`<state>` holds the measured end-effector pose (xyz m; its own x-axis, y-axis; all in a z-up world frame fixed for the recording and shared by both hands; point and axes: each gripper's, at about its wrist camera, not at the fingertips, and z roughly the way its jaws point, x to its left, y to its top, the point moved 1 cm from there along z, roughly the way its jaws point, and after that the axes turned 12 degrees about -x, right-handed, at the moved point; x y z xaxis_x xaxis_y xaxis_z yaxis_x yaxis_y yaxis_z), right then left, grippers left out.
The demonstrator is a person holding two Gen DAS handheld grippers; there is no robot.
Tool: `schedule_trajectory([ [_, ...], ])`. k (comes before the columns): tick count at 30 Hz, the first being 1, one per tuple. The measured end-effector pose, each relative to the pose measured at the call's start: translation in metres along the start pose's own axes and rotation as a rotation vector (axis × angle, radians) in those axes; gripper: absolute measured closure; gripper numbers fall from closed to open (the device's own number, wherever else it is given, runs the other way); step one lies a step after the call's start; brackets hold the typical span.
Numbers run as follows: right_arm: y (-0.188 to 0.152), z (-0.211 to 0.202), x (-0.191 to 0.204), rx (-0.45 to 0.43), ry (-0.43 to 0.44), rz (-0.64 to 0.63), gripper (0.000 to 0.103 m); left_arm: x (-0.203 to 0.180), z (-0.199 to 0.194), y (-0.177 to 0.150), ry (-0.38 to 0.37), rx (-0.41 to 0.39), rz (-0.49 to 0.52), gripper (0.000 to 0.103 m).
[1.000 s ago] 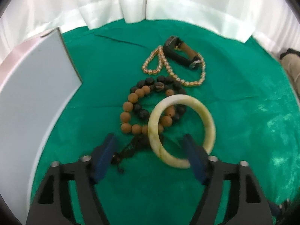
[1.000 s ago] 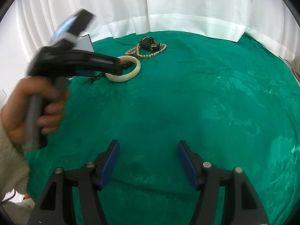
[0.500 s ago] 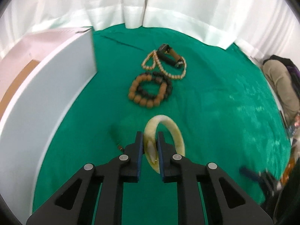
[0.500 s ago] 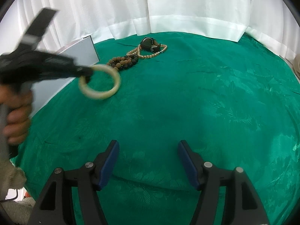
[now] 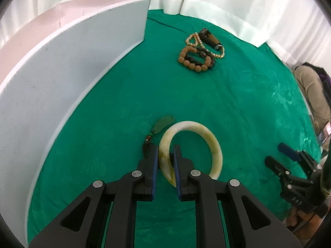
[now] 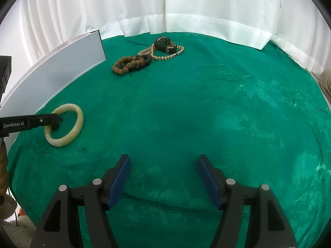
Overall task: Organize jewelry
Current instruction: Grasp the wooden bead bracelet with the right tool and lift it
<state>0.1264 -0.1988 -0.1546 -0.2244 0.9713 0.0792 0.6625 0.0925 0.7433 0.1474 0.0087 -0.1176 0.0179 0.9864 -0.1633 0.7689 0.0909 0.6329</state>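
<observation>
Left wrist: fingers (image 5: 154, 161) pinch bangle (image 5: 211, 142).

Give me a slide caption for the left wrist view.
Left gripper clamps a pale jade bangle above green cloth, beside a white box.

The pale yellow-green stone bangle (image 5: 209, 142) vanishes partly between the left gripper (image 5: 166, 157) pads. A dark cord with a green pendant (image 5: 163, 124) slips behind the left finger. The white box (image 5: 62, 66) runs off frame; its inside is unseen.
</observation>
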Motion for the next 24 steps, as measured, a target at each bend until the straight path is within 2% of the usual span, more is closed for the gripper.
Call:
schedule_trajectory([
  [2,0.003,-0.001,0.000,0.013,0.001,0.000,0.034,-0.001,-0.001,-0.003,0.027,-0.014,0.028,0.076],
  [4,0.009,-0.002,-0.002,0.036,0.021,0.010,0.034,-0.004,0.000,-0.006,0.051,-0.015,0.042,0.060],
  [8,0.033,0.000,-0.008,0.070,0.084,0.042,0.034,-0.001,0.000,-0.011,0.062,-0.028,0.047,0.054],
  [10,0.056,0.008,-0.009,0.083,0.135,0.078,0.035,-0.003,0.000,-0.013,0.066,-0.037,0.058,0.050],
  [14,0.102,0.042,-0.004,0.090,0.232,0.113,0.035,-0.007,0.002,-0.015,0.082,-0.052,0.088,0.047],
  [15,0.113,0.055,-0.001,0.096,0.250,0.121,0.042,-0.007,0.001,-0.016,0.084,-0.056,0.096,0.046],
  [16,0.124,0.070,0.004,0.114,0.274,0.131,0.055,-0.008,0.001,-0.016,0.085,-0.060,0.102,0.046],
  [18,0.138,0.101,0.014,0.174,0.312,0.183,0.059,-0.008,0.001,-0.018,0.090,-0.066,0.110,0.046],
  [19,0.141,0.112,0.016,0.200,0.320,0.228,0.064,-0.008,0.001,-0.018,0.090,-0.068,0.107,0.046],
  [21,0.147,0.135,0.018,0.243,0.311,0.342,0.066,-0.007,0.000,-0.018,0.091,-0.071,0.101,0.046],
  [24,0.153,0.156,0.019,0.248,0.224,0.418,0.067,-0.007,-0.001,-0.020,0.090,-0.077,0.102,0.045],
])
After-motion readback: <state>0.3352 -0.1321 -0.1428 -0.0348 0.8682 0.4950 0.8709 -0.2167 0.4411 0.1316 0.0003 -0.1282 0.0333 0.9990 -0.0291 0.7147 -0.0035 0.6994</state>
